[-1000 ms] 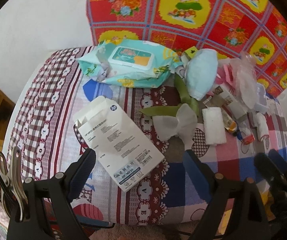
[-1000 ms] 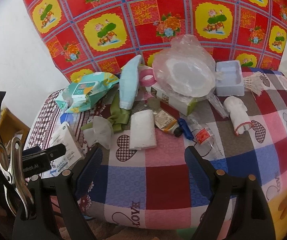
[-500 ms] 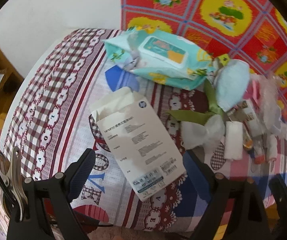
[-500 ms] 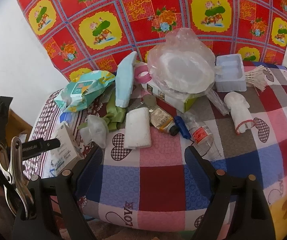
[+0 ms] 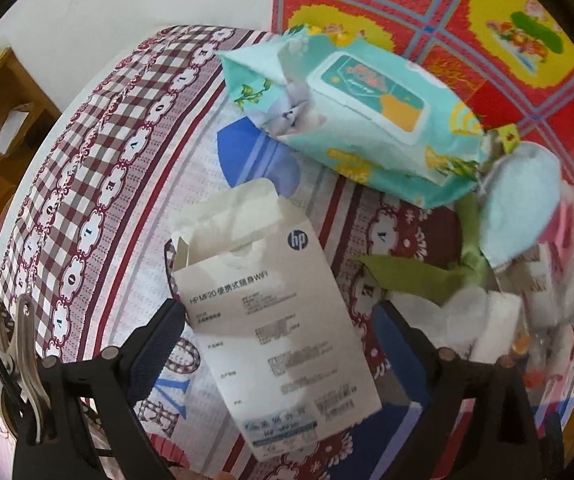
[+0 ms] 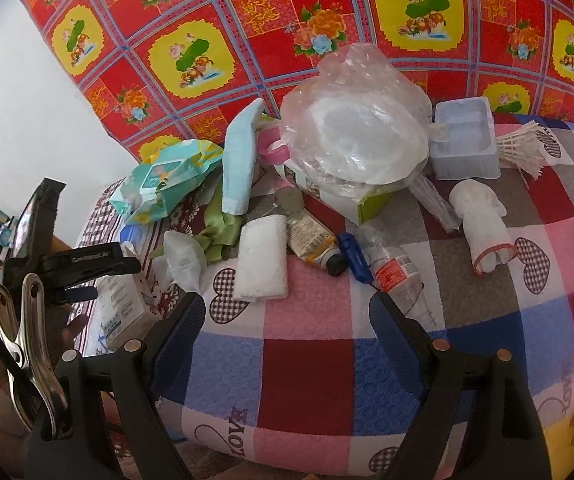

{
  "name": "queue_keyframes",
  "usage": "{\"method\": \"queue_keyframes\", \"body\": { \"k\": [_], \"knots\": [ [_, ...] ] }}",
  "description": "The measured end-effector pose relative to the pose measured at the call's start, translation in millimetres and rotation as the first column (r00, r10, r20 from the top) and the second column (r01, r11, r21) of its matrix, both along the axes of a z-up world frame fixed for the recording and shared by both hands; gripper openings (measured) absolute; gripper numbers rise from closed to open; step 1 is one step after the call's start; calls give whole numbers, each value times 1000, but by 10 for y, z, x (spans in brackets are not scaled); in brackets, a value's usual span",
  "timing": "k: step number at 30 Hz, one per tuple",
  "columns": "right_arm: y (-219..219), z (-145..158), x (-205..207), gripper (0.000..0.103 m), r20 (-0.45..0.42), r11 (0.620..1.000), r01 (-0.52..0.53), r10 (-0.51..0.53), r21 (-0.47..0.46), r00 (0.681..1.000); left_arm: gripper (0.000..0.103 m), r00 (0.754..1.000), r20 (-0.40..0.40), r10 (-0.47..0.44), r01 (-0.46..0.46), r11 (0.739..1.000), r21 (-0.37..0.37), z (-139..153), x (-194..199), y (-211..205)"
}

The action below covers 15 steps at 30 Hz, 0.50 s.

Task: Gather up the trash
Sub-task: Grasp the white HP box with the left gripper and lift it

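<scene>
A white HP cardboard box (image 5: 271, 320), its top flap open, lies on the patterned bedspread (image 5: 99, 184). My left gripper (image 5: 279, 344) is open and close over the box, with a finger on either side of its lower half and no grip on it. My right gripper (image 6: 287, 324) is open and holds nothing, hovering over the patchwork cover (image 6: 307, 376). Ahead of it lie a folded white cloth (image 6: 261, 264), a tube (image 6: 315, 240), a crushed plastic bottle (image 6: 395, 272) and a white glove (image 6: 483, 224). In the right wrist view the box (image 6: 123, 312) sits at the far left.
A teal wet-wipes pack (image 5: 367, 120), a light blue pouch (image 5: 519, 200), green ribbon (image 5: 407, 276) and crumpled tissue (image 5: 467, 312) lie behind the box. A plastic bag of plates (image 6: 351, 140), a plastic tray (image 6: 465, 140) and shuttlecocks (image 6: 523, 148) crowd the back. A hand (image 6: 71, 328) shows at the left.
My left gripper has moved forward and down onto the HP box, which now fills the space between its fingers. The right gripper has edged slightly closer to the bed.
</scene>
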State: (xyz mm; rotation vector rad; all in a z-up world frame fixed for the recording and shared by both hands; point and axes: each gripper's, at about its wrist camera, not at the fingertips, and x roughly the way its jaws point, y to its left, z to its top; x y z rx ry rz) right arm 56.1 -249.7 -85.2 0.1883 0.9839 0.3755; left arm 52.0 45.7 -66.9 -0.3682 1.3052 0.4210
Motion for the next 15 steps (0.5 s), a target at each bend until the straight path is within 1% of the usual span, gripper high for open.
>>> {"method": "queue_keyframes", "body": {
  "k": [4,9,13,15],
  "knots": [
    [-24,-20,51,87,-3,1000,-13,13,5,1000,98,1000,-24,16,-15,1000,23,-74,87,-7],
    [-47,-44,106,87,-12,1000,-22,22,4,1000,97,998,-52,31,-30,999,15,-170,101,-46],
    [-49,-58,133,87,-16,1000,-24,24,1,1000,91,995,-73,64,-66,998,-20,-292,83,-43],
    [-41,-62,139,87,-18,1000,-25,25,1,1000,91,996,-63,57,-58,998,-10,-310,78,-77]
  ]
}}
